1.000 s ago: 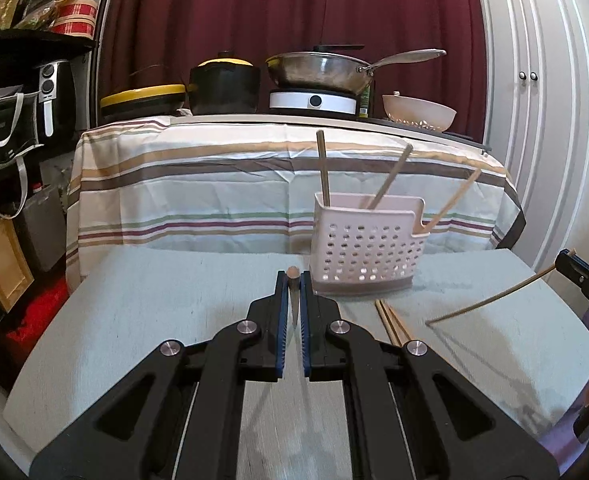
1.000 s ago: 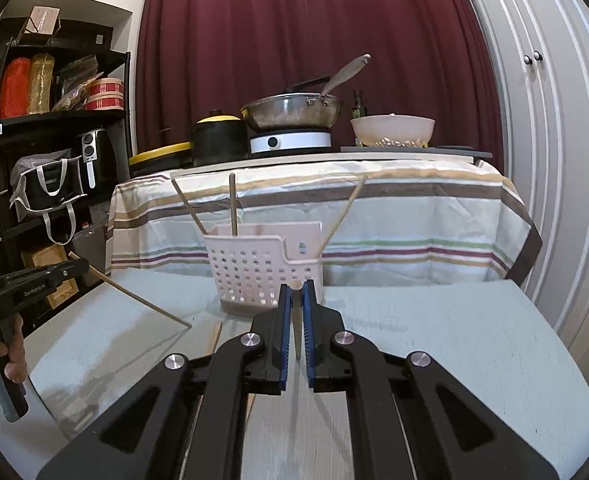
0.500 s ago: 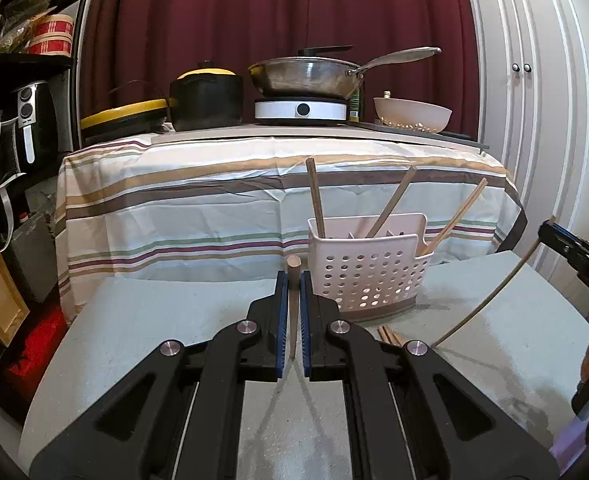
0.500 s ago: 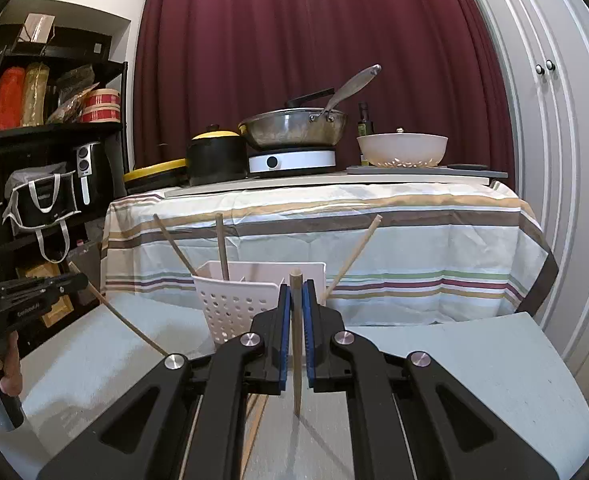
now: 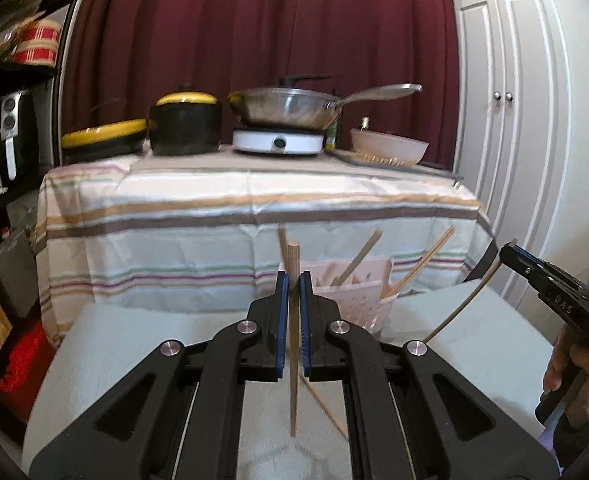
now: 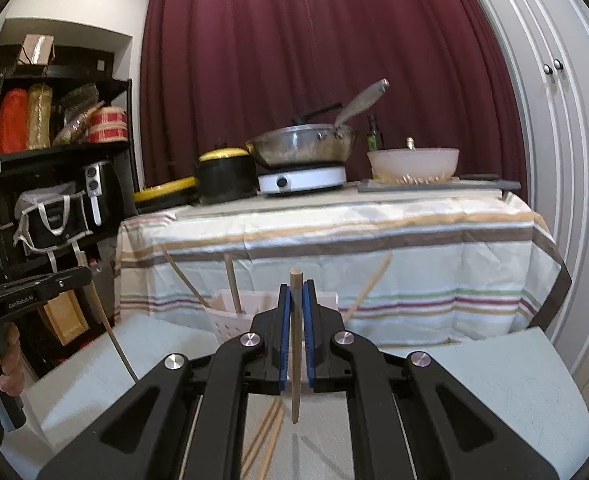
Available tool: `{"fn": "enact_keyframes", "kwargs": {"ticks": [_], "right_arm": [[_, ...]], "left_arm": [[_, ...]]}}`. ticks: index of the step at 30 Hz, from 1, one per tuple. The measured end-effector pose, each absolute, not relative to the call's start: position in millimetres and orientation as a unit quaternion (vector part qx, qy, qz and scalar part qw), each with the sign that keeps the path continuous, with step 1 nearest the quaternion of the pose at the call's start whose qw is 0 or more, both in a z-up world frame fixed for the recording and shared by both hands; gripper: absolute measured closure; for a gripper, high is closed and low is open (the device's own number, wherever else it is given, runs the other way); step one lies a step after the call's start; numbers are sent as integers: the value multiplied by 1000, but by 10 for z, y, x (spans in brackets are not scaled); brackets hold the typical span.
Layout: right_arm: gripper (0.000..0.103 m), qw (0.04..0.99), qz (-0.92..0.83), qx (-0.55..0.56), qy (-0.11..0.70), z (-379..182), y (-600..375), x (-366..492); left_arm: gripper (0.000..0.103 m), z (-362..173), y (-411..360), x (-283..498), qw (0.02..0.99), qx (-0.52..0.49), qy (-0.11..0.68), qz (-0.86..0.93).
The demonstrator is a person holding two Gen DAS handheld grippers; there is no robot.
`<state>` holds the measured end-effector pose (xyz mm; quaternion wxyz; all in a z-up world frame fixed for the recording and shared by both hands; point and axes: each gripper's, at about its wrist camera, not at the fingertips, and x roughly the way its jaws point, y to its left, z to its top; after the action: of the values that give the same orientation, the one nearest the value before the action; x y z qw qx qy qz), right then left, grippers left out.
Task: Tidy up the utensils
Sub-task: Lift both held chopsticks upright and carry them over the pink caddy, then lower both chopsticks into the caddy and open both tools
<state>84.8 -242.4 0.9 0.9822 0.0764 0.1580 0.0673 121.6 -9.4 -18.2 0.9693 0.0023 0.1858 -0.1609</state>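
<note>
My left gripper (image 5: 293,278) is shut on a wooden chopstick (image 5: 293,380) that hangs upright above the grey table (image 5: 134,344). My right gripper (image 6: 295,286) is likewise shut on a second upright chopstick (image 6: 294,384). Just beyond both stands a pale perforated basket (image 5: 360,300) (image 6: 230,320) with several chopsticks leaning in it. Each wrist view shows the other gripper at its edge, held by a hand: the right one (image 5: 512,254) and the left one (image 6: 80,276), each with its stick slanting down. Loose chopsticks (image 6: 266,436) (image 5: 326,408) lie on the table under the grippers.
Behind the basket a striped cloth covers a higher table (image 5: 254,208) carrying a black pot (image 5: 186,128), a pan on a hot plate (image 5: 282,140) and a bowl (image 5: 390,148). A dark shelf (image 6: 54,168) stands left; white cupboard doors (image 5: 510,152) stand right.
Both grippers have risen with their chopsticks lifted off the table and have come closer to the basket, which now sits lower and partly behind the fingers in each view.
</note>
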Motion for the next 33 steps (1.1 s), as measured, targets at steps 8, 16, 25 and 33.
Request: {"fn": "enact_keyframes", "kwargs": {"ticks": [8, 16, 25, 33], "right_arm": [[96, 987, 82, 77, 115, 454, -2489, 1035], [96, 991, 80, 66, 83, 764, -2508, 1335], [96, 986, 79, 72, 125, 499, -2519, 1790], [96, 976, 85, 79, 183, 28, -2486, 2050]], "left_arm": [[97, 368, -248, 1326, 975, 12, 134, -177], [97, 927, -433, 1585, 980, 2, 66, -187], [97, 812, -737, 2146, 981, -7, 72, -180], [97, 174, -831, 2530, 976, -9, 130, -173]]}}
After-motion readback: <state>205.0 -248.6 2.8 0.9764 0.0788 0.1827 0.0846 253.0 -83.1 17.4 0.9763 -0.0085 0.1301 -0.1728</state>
